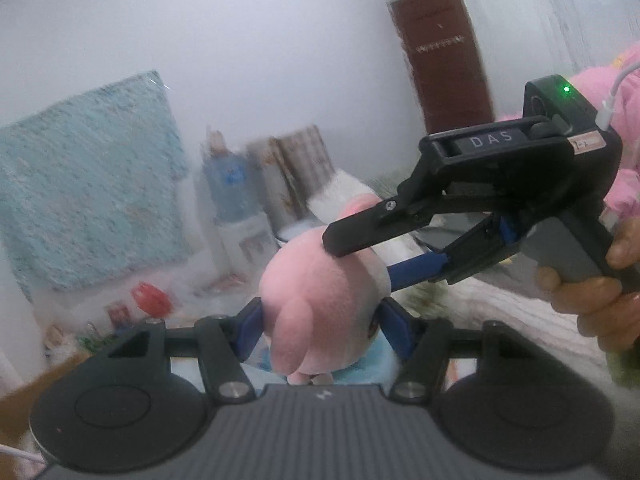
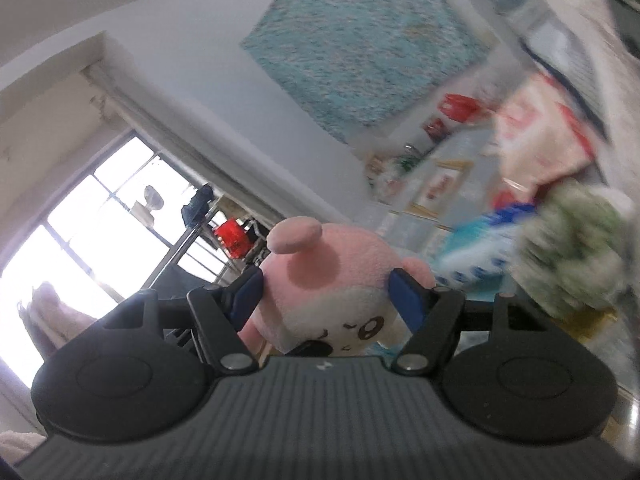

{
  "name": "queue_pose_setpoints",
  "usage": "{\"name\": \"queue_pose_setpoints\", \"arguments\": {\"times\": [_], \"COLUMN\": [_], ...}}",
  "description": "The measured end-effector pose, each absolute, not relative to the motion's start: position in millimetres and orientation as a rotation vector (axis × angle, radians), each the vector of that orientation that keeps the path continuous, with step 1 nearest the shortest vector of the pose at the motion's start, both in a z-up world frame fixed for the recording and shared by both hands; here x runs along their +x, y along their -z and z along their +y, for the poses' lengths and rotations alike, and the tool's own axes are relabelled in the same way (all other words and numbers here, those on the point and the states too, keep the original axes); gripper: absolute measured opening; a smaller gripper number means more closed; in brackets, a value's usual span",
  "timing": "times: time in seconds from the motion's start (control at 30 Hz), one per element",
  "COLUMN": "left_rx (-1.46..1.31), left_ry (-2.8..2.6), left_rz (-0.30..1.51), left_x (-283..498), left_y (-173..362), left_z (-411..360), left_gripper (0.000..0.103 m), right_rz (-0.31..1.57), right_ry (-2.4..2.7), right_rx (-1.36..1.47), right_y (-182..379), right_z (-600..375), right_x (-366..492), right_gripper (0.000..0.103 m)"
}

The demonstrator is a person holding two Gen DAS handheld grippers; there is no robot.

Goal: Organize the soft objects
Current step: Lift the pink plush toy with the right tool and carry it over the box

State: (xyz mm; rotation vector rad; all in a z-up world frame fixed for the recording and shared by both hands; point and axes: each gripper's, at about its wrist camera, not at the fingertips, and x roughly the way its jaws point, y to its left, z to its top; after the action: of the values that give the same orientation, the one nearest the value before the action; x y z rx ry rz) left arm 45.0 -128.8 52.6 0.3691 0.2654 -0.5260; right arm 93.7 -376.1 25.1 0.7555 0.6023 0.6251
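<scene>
A: Around? Teal fuzzy cloth (image 1: 88, 184) hung on wall, brown door (image 1: 444, 52) behind, water bottle (image 1: 230, 184) nearby. Bg blurred.

B: Toy? Pink plush toy (image 1: 320, 300), round, fleecy, clamped betw. left gripper (image 1: 320, 320) pads.

A: Right gripper (image 2: 326, 300)? Clamped on same toy, pads pressed into head sides. Crossed in from right in left view.

My right view is flooded by daylight from the window (image 2: 92, 216), blown out to white. Everything behind my claws smears with motion blur, worst at the right edge. Both fisheye views bend walls and darken at the corners.
</scene>
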Motion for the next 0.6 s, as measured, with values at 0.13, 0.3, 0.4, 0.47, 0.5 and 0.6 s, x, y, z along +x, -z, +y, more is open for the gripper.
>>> {"name": "queue_pose_setpoints", "arguments": {"times": [0.13, 0.3, 0.4, 0.47, 0.5, 0.6], "left_rx": [0.346, 0.315, 0.283, 0.255, 0.243, 0.197], "left_ry": [0.43, 0.283, 0.19, 0.133, 0.108, 0.047], "left_rz": [0.222, 0.2, 0.235, 0.274, 0.299, 0.374], "left_x": [35, 27, 30, 35, 38, 54], "left_y": [-76, -98, -106, -108, -106, -98], "left_z": [-97, -41, -5, 19, 31, 63], "left_gripper": [0.064, 0.064, 0.064, 0.064, 0.064, 0.064], "right_rz": [0.593, 0.622, 0.681, 0.746, 0.778, 0.888], "right_ry": [-0.707, -0.857, -0.942, -0.99, -1.006, -1.036], "right_rx": [0.71, 0.639, 0.595, 0.565, 0.553, 0.495], "right_y": [-57, -93, -107, -111, -111, -105], "right_z": [-340, -265, -211, -171, -152, -95], "right_x": [107, 140, 168, 188, 195, 219], "right_gripper": [0.069, 0.07, 0.072, 0.074, 0.075, 0.076]}}
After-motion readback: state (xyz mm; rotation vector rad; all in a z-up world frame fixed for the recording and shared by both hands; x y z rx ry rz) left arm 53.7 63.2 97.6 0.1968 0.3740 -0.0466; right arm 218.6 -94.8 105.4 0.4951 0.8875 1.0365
